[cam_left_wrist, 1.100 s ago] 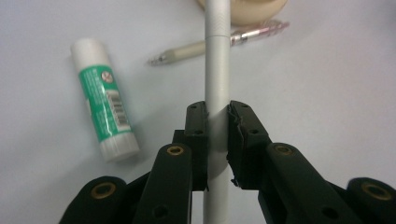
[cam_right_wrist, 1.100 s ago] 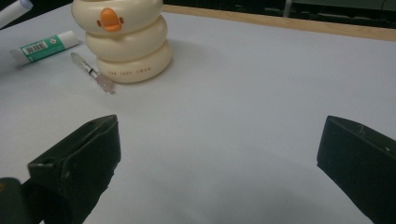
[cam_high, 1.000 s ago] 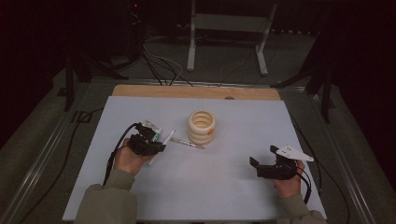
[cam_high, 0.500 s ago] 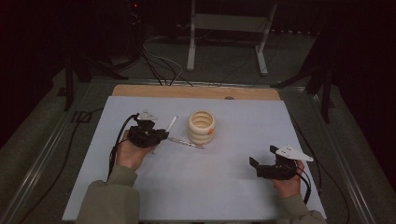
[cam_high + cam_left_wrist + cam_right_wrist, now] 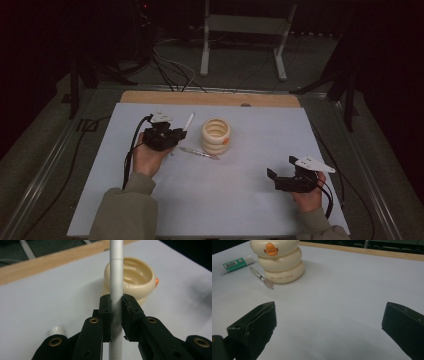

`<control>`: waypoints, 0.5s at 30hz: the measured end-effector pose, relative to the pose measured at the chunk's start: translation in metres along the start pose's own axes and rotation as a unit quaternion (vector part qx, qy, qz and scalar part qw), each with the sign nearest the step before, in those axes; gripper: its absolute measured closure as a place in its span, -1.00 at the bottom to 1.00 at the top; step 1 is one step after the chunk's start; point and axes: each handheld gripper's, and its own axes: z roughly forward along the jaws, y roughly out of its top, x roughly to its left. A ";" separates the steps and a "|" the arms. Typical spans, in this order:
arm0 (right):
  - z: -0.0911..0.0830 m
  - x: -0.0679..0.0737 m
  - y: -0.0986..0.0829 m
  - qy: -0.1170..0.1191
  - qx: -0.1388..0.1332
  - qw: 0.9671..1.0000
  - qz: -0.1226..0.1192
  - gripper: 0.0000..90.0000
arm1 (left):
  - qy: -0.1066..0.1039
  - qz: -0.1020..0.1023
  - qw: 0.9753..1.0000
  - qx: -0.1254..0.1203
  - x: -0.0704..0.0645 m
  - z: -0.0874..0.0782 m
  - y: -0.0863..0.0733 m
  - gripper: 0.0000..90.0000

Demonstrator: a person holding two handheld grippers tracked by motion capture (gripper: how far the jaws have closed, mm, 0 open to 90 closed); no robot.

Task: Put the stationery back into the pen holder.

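High view: a white table (image 5: 240, 200) with a wooden far edge was seen amid dark floor. Left gripper view: the left gripper (image 5: 116, 307) was clamped on a silver pen (image 5: 116, 277) before a cream duck-shaped holder (image 5: 140, 280). Right gripper view: the right gripper (image 5: 328, 325) was held spread over bare table.

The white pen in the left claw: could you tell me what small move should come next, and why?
Probably carry the pen over the cup and tip it in. The left claw is shut on the pen, which is lifted off the table, and the cup's open mouth sits just beyond it. The right claw is open and idle.
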 end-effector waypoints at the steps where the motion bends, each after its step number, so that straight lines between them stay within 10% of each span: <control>1: 0.000 0.000 0.000 0.000 -0.001 1.000 0.002 -1.00 | 0.003 0.009 1.000 -0.013 -0.001 0.001 0.002 0.77; 15: 0.001 0.000 0.000 0.002 0.000 1.000 0.000 -1.00 | 0.004 0.054 0.995 -0.081 -0.005 0.011 0.013 0.77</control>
